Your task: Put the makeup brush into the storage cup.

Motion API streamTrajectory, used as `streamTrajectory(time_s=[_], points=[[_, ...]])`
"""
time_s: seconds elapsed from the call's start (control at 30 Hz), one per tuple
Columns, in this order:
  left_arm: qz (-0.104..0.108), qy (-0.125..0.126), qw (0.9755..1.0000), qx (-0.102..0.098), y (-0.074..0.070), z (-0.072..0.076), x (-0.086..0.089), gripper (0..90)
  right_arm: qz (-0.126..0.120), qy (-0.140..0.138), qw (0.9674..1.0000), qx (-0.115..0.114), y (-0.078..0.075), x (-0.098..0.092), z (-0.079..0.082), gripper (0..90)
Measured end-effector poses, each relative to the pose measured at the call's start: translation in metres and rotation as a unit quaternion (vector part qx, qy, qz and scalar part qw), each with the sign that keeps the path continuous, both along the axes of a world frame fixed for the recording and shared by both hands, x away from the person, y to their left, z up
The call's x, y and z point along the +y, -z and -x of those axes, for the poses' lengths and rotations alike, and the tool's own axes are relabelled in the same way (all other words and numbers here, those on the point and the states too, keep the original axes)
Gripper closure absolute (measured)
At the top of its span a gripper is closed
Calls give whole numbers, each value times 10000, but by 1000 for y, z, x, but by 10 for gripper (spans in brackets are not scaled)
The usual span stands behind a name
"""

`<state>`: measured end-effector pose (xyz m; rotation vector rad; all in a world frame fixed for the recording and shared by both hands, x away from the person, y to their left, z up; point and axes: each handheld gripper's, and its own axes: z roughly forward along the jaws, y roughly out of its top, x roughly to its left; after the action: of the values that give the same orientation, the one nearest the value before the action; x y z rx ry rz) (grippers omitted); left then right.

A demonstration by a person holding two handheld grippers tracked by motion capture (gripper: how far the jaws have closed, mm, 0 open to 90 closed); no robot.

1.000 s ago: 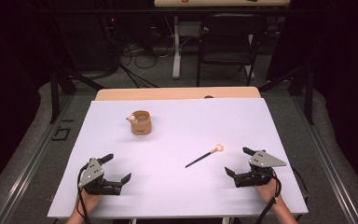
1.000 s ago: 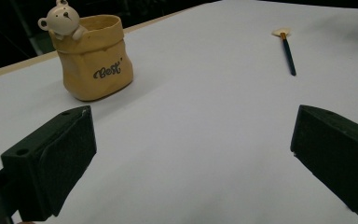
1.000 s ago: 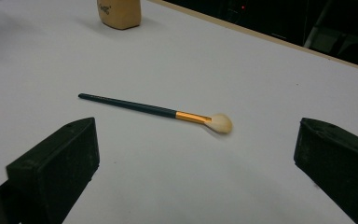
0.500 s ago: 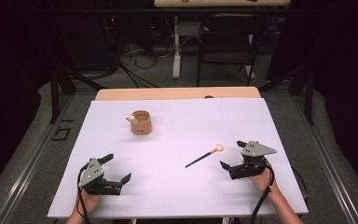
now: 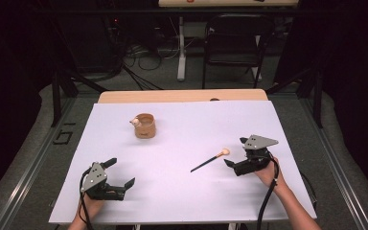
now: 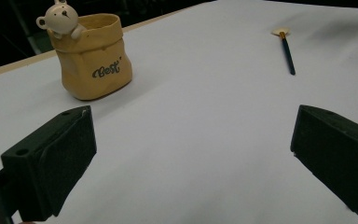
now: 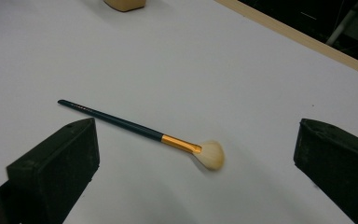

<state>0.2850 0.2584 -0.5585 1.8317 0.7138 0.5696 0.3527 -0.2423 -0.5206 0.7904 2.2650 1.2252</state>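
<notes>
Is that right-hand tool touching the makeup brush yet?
Apart. The right gripper view shows bare table between the open right tool and the brush.

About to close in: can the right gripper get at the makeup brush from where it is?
Probably yes. The right gripper is open, the makeup brush lies flat between its jaws' line of sight, and bare table surrounds it.

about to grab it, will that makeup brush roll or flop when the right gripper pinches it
The brush has a thin, straight handle, so it is probably stiff, light and apt to roll or slip on the table. Its bristle tip looks soft and would likely squash. The right gripper is open beside it.
</notes>
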Motion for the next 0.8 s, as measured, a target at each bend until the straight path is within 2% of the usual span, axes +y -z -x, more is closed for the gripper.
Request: streamTrajectory(time_s=[0.1, 0.2, 0.27, 0.33, 0.37, 0.47, 0.57, 0.67, 0.7, 0.73, 0.8], points=[[2, -2, 10000, -1, 0, 0, 0, 1, 190, -193, 9995, 146, -3, 1, -7, 0], [2, -4, 10000, 0, 0, 0, 0, 1, 285, -289, 9990, 182, -4, 3, -11, 0], [3, -2, 10000, 9, 0, 0, 0, 1, 486, -406, 9975, 311, -6, 4, -16, 0], [4, 2, 10000, 12, 0, 0, 0, 1, 505, -430, 9973, 316, -7, 4, -17, 0], [-7, -10, 10000, 10, 0, 0, 0, 1, 635, -516, 9960, 352, -10, 4, -22, 0], [7, -19, 10000, 18, 0, 0, 0, 1, 767, -627, 9942, 420, -15, 5, -27, 0], [11, -14, 10000, 18, 0, 0, 1, 1, 936, -702, 9924, 392, -21, 7, -33, 0], [-3, -10, 10000, 18, 0, 0, 0, 1, 955, -733, 9922, 335, -25, 10, -35, 0], [-2, -8, 10000, 21, 0, 0, 0, 1, 1053, -788, 9907, 340, -29, 12, -39, 0], [-2, -8, 10000, 21, 0, 0, 0, 1, 1053, -788, 9907, 340, -29, 12, -39, 0], [10, -7, 10000, 18, 0, 0, 0, 1, 1215, -870, 9879, 418, -32, 16, -44, 0]])
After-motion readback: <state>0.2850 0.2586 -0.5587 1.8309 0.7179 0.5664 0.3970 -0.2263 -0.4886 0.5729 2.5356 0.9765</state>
